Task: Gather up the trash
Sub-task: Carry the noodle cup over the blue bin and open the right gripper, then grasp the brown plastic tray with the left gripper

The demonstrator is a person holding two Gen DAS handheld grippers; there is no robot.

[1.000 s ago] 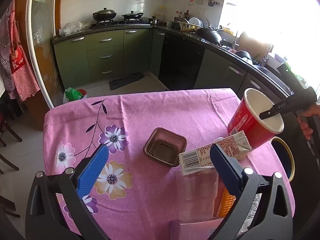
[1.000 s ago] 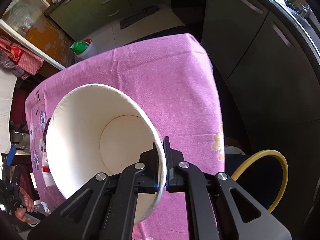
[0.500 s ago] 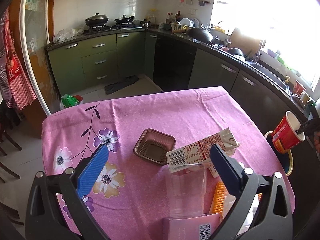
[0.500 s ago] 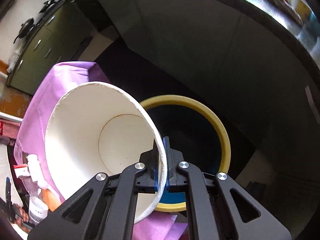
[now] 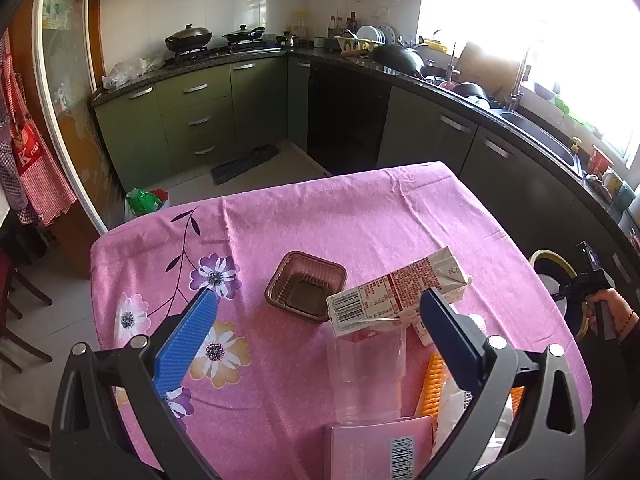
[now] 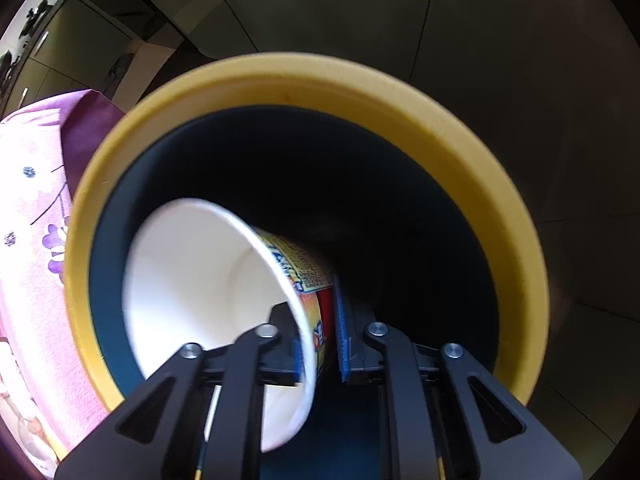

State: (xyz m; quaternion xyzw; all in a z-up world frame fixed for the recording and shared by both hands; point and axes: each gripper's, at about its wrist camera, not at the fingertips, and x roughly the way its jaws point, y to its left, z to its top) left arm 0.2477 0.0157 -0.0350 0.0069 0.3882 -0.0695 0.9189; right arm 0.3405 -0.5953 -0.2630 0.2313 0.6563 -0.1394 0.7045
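Note:
A red and white paper cup (image 6: 192,280) hangs tilted inside the yellow-rimmed dark bin (image 6: 304,76) beside the table. My right gripper (image 6: 320,332) points down into the bin and its jaws are opening: the cup's wall stands between them, with a gap to the right pad. In the left wrist view that gripper (image 5: 580,284) shows over the bin (image 5: 548,256), held by a hand. My left gripper (image 5: 318,294) hovers open above the table, holding nothing. Beneath it lie a milk carton (image 5: 400,292), a clear plastic cup (image 5: 364,368) and a brown plastic tray (image 5: 304,284).
A pink flowered cloth (image 5: 320,216) covers the table. A pink box (image 5: 376,444) and an orange ridged item (image 5: 434,384) lie at the near edge. Green kitchen cabinets (image 5: 192,120) and a dark counter (image 5: 500,120) run behind and to the right. A green bag (image 5: 144,200) sits on the floor.
My right gripper carried the paper cup off the table's edge and down into the bin, and its jaws have parted from the cup's wall. The left gripper has stayed almost still.

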